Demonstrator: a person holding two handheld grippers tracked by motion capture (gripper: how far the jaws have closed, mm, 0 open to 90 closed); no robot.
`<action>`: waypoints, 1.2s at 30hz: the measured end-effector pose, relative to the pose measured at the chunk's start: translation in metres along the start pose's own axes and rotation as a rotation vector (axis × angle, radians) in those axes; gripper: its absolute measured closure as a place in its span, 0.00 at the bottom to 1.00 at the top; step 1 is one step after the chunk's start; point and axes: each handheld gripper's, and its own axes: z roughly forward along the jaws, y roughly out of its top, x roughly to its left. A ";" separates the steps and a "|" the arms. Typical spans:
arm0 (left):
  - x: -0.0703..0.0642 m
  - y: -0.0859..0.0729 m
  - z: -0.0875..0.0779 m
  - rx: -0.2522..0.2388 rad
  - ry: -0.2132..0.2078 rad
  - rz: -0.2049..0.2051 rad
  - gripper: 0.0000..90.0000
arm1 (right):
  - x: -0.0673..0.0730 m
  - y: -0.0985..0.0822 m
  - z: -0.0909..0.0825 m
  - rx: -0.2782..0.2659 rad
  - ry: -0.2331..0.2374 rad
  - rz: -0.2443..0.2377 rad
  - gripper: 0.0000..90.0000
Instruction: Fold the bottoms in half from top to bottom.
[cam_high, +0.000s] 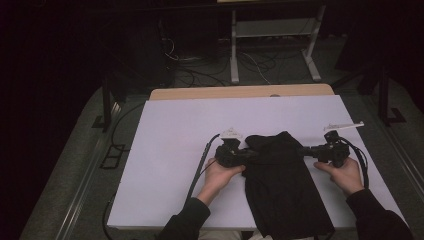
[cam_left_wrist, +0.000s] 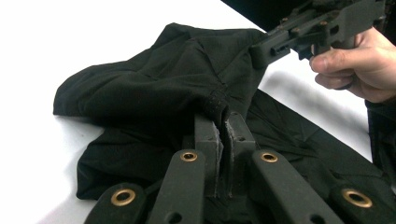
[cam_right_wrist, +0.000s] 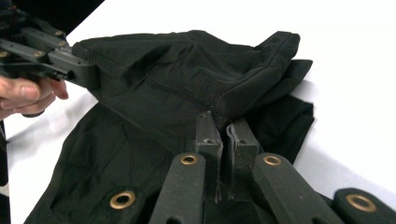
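Both grippers, left (cam_high: 246, 154) and right (cam_high: 303, 150), clamped on black garment's (cam_high: 280, 185) far edge, lifted mid-fold; laying down, smoothing left.

light: dim room, bright white table (cam_high: 175, 150) | shadows: soft | focus: slightly soft, grainy

A rectangular table with a pale white top (cam_high: 170, 150) and a light wooden far edge carries a crumpled black fabric garment (cam_high: 282, 185) that lies right of its middle and droops over its near edge, with a thin black cable (cam_high: 200, 167) beside it.
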 end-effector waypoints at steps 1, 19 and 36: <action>0.000 0.000 0.000 0.003 -0.003 0.000 0.95 | 0.000 -0.001 0.000 0.003 -0.001 -0.001 0.94; -0.022 -0.014 -0.003 0.058 -0.076 0.037 0.95 | 0.011 -0.017 -0.008 0.079 0.012 -0.025 0.93; -0.023 -0.028 -0.001 0.116 -0.074 0.008 0.95 | 0.020 -0.026 -0.003 0.231 0.048 -0.070 0.80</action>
